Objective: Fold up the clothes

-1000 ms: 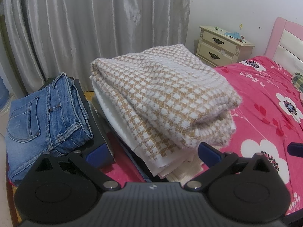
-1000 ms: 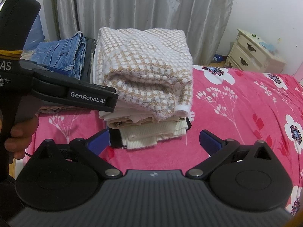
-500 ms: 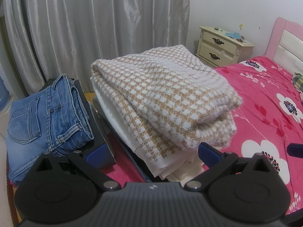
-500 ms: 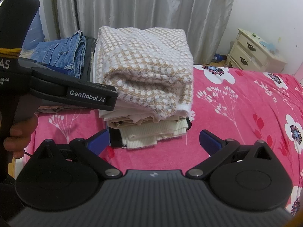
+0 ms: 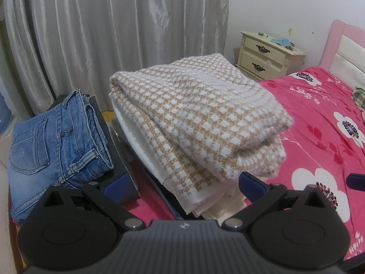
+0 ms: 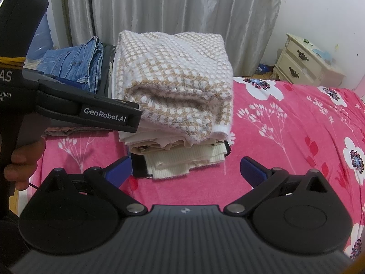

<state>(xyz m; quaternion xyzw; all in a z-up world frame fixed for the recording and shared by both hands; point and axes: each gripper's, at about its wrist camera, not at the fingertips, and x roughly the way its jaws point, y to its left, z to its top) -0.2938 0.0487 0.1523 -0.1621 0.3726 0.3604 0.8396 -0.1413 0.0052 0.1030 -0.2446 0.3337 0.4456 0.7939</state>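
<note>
Folded tan-and-white checked fuzzy sweater point(image 6: 173, 77) atop stacked clothes on pink floral bedspread point(image 6: 296, 137); left gripper point(image 5: 184, 182) and right gripper point(image 6: 186, 170) fingers apart, empty.

Lower garments of the stack point(image 6: 182, 159) lie mostly hidden beneath the checked sweater point(image 5: 196, 118); only their edges show. The left tool point(image 6: 68, 105) covers part of the jeans point(image 6: 75, 64) and is cut off at the left edge. Items atop the nightstand point(image 5: 269, 54) are too small to identify. The headboard point(image 5: 346, 43) runs out of frame.
</note>
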